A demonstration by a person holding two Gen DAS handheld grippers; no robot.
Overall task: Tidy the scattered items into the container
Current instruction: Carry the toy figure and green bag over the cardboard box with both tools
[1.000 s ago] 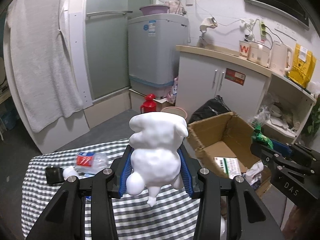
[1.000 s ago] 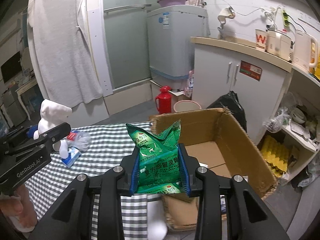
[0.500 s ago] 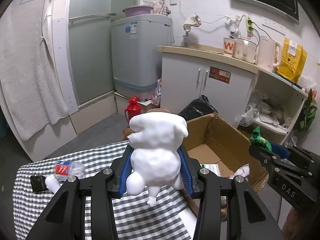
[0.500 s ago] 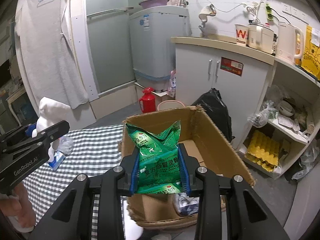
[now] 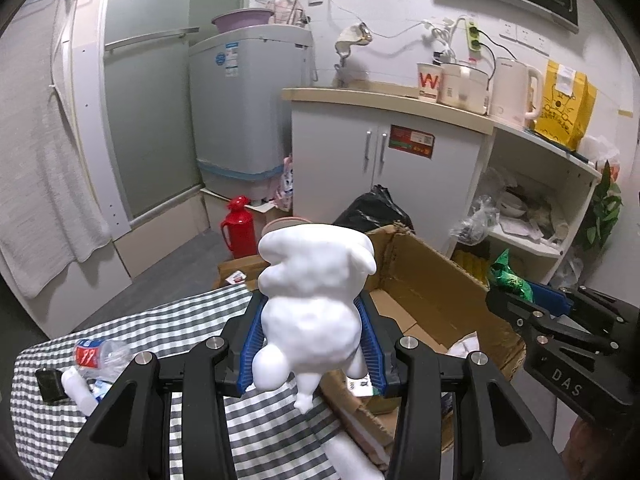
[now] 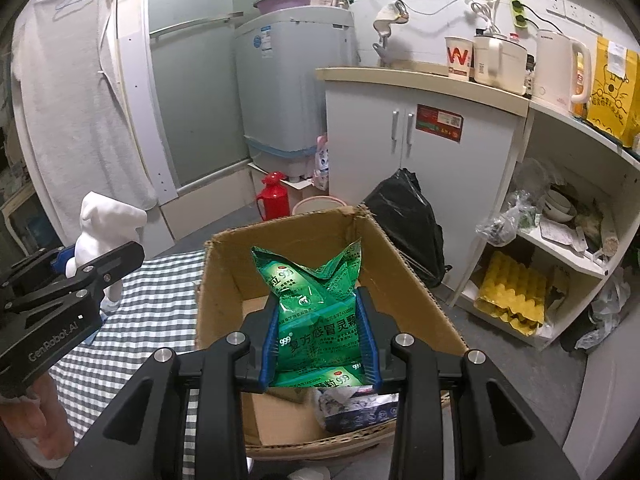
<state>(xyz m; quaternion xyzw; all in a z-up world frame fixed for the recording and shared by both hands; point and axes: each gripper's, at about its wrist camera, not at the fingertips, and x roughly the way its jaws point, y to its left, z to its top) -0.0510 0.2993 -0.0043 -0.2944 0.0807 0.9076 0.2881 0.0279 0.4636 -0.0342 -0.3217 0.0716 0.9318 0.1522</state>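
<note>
Cardboard box (image 6: 224, 280) under green packet (image 6: 316, 312) — right claw (image 6: 319, 338) pinching it; left claw (image 5: 310, 344) pinching white toy (image 5: 312, 304).

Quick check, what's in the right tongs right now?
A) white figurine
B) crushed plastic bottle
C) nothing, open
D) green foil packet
D: the right tongs are clamped on the green foil packet, held over the cardboard box; the white figurine is in the left tongs.
</note>
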